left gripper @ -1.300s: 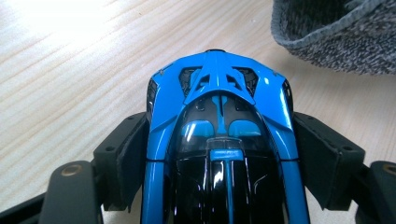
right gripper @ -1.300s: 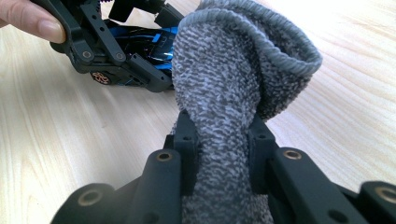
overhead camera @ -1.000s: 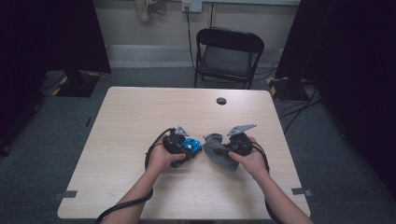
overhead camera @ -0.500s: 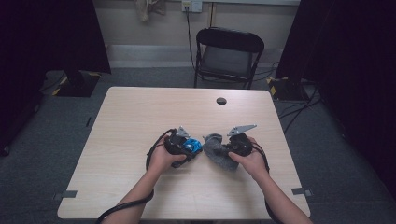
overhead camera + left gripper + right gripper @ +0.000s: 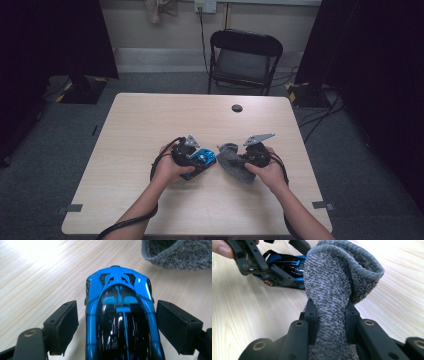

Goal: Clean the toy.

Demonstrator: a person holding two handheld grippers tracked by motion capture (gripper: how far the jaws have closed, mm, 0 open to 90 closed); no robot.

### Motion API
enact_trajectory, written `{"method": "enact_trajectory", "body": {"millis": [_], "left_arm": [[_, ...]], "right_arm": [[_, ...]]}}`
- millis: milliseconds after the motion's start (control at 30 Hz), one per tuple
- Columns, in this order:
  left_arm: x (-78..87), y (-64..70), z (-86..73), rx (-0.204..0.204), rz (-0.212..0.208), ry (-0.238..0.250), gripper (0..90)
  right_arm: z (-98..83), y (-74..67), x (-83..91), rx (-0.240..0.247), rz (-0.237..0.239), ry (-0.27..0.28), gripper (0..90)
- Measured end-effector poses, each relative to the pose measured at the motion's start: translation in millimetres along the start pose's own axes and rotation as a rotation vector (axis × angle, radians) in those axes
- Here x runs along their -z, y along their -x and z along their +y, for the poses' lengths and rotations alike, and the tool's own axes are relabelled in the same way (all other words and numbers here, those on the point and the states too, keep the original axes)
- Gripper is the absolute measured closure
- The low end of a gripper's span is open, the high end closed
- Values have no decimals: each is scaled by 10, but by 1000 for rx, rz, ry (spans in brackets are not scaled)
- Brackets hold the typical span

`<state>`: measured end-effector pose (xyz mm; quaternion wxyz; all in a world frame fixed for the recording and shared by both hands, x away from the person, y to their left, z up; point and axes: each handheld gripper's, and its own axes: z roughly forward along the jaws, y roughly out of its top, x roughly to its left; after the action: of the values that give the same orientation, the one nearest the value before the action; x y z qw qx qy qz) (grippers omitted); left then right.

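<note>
Toy car released, sock gripped
The left gripper (image 5: 117, 322) has just been opened around the blue toy car (image 5: 120, 315); the grey sock (image 5: 332, 290) is pinched in the right gripper (image 5: 332, 322).

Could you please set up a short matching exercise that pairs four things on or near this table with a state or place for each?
Things:
1. toy car
2. sock
3. chair
4. left hand-held gripper

States or places:
A. pinched between shut jaws
B. on the floor behind the table
C. on the table between open jaws
D. jaws spread, clear of the car's sides

Pairs: 1-C, 2-A, 3-B, 4-D
</note>
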<state>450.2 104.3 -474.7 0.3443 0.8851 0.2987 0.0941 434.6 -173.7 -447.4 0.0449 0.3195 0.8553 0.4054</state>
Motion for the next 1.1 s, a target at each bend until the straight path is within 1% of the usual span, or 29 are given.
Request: {"method": "enact_trajectory", "body": {"millis": [33,67,100,133,200,233,300,333,367,400,433,500,567,633,667,700,733,767,800,833,867,933,967,1000,1033,1067,1100], "left_arm": [[0,0,0,0,0,0,177],[15,-5,-10,9,4,-6,177],[34,-12,-37,9,1,-7,159],[34,-12,-37,9,1,-7,161],[36,-17,-64,18,-7,-27,155],[32,-21,-76,24,-8,-24,156],[22,-21,-98,21,-16,-35,157],[21,-23,-107,15,-14,-44,159],[21,-19,-123,20,-23,-47,167],[21,-19,-123,20,-23,-47,175],[21,-17,-138,14,-30,-39,175],[27,-16,-172,0,-30,-64,177],[22,-16,-187,2,-34,-58,174],[18,-15,-198,-6,-34,-53,157],[14,0,-193,-17,-26,-62,155],[14,0,-193,-17,-26,-62,159],[17,25,-177,-37,-32,-61,200],[17,25,-177,-37,-32,-61,224],[3,43,-170,-51,-22,-63,226],[3,43,-170,-51,-22,-63,228],[3,50,-161,-55,-13,-68,239],[6,68,-152,-33,4,-75,251],[10,78,-142,-31,13,-83,251],[13,92,-134,-34,24,-77,257],[10,93,-135,-34,24,-70,259],[13,74,-141,-5,8,-50,260],[15,65,-140,-4,6,-38,260]], "right_arm": [[0,0,0,0,0,0,716],[1,-1,2,1,-1,-1,716],[3,-8,3,2,-1,0,716],[5,-12,3,2,-2,0,716],[5,-16,1,3,0,1,716],[6,-20,0,3,1,1,716],[7,-28,-7,7,2,0,716],[7,-30,-9,7,2,-1,716],[6,-32,-12,8,2,-2,716],[6,-32,-13,7,2,-1,716],[6,-32,-13,7,2,-1,716],[9,-28,-11,7,2,-1,716],[9,-26,-11,7,1,0,716],[6,-21,-13,4,1,0,716],[-1,-19,-18,4,1,-2,716],[-1,-19,-18,4,1,-2,716],[-5,-25,-25,4,1,-6,716],[-5,-25,-25,4,1,-6,716],[-6,-30,-31,2,4,-6,716],[-6,-30,-31,2,4,-6,716],[-7,-31,-39,6,3,-9,716],[-8,-32,-44,6,5,-9,716],[-8,-32,-44,6,5,-9,716],[-8,-31,-45,7,5,-9,716],[-9,-28,-44,6,6,-8,716],[-9,-19,-39,3,5,-9,716],[-9,-14,-36,1,6,-8,716]]}}
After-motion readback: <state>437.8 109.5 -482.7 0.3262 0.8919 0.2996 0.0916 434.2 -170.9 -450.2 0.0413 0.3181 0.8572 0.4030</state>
